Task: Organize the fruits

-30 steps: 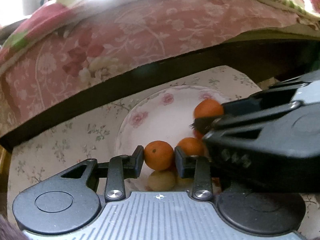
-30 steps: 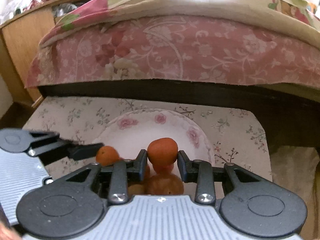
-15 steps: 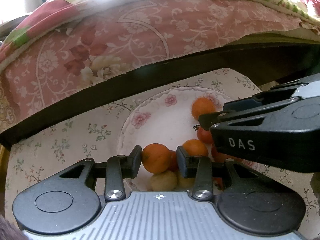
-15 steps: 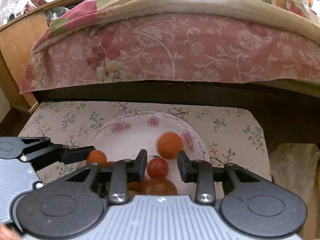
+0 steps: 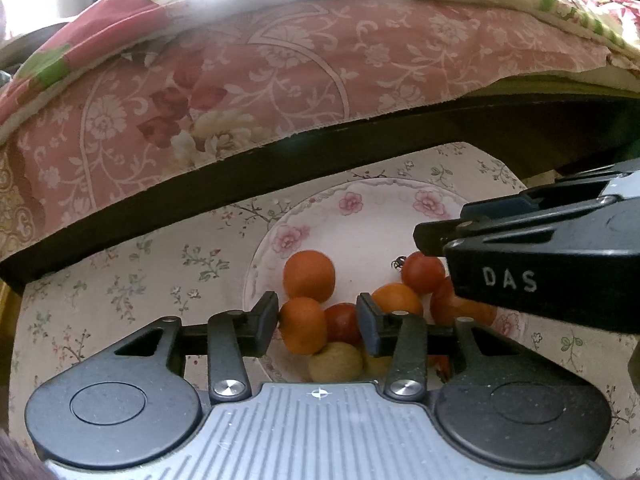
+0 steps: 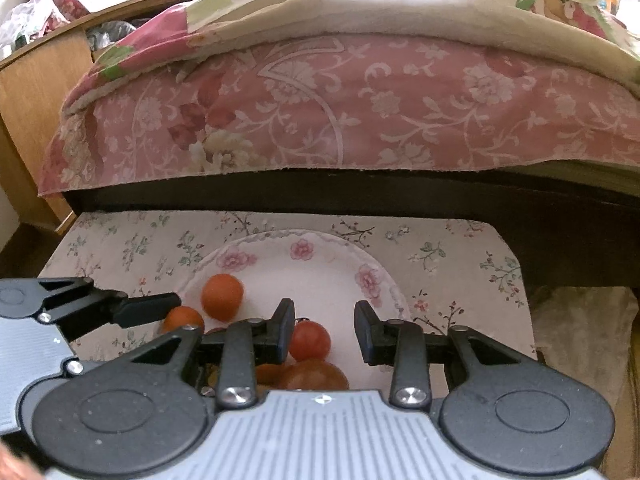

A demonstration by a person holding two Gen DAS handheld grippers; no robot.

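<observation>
A white plate point(image 5: 360, 236) point(image 6: 320, 276) with pink flowers holds the fruit pile. In the left wrist view, my left gripper point(image 5: 318, 322) is open just above the plate's near side. An orange point(image 5: 302, 326) and a red tomato point(image 5: 344, 322) lie between its fingers, the orange against the left one. Another orange point(image 5: 308, 276) point(image 6: 222, 296) sits loose just beyond. Two yellowish fruits point(image 5: 336, 366) lie under the gripper. My right gripper point(image 6: 324, 330) is open and holds nothing, hovering over a small tomato point(image 6: 310, 340) and a large tomato point(image 6: 316, 376).
The plate stands on a small table with a floral cloth point(image 6: 440, 248), whose right edge drops off near the plate. Right behind the table is a dark bed frame point(image 6: 360, 192) under a pink floral bedspread point(image 6: 360, 100). Wooden furniture point(image 6: 36, 88) stands at the left.
The right gripper let go of its orange, which dropped onto the plate and rolled left. The left gripper's jaws widened around its orange. Both grippers drew back slightly.
</observation>
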